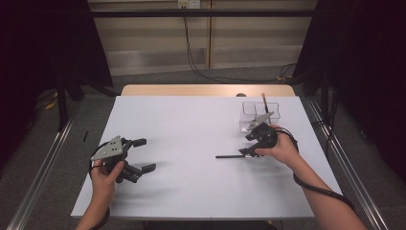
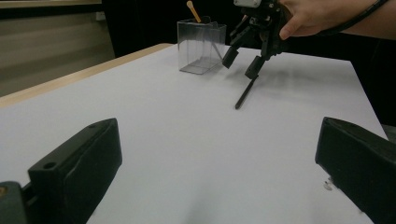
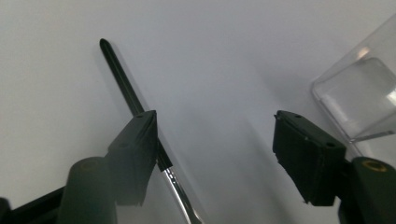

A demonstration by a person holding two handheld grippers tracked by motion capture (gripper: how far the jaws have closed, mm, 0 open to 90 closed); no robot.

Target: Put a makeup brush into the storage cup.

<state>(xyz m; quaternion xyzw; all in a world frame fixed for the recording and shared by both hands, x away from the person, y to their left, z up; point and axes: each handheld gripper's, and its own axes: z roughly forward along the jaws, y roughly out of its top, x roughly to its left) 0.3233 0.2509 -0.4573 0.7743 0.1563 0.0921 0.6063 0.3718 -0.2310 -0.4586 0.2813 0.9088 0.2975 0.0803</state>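
A thin black brush [image 1: 230, 156] with a silver ferrule lies flat on the white table top [image 1: 191, 120]. My right gripper [image 1: 247, 144] hangs just over its near end, tilted down, jaws apart. In the right gripper view the brush [image 3: 123, 81] runs under the left jaw and comes out between the jaws of the right gripper [image 3: 215, 140]; no pad presses on it. The left gripper view shows the same brush [image 2: 245, 93] below that right gripper [image 2: 243, 63]. My left gripper [image 1: 139, 155] rests at the near left, open and holding nothing [image 2: 219, 154].
A clear plastic container [image 1: 249, 120] stands at the far right, just behind the right gripper, with a wooden-handled stick [image 1: 264, 101] upright in it. The same container [image 2: 201, 46] appears in the left gripper view, and its corner [image 3: 359, 98] in the right gripper view. A wooden strip [image 1: 206, 90] borders the far edge.
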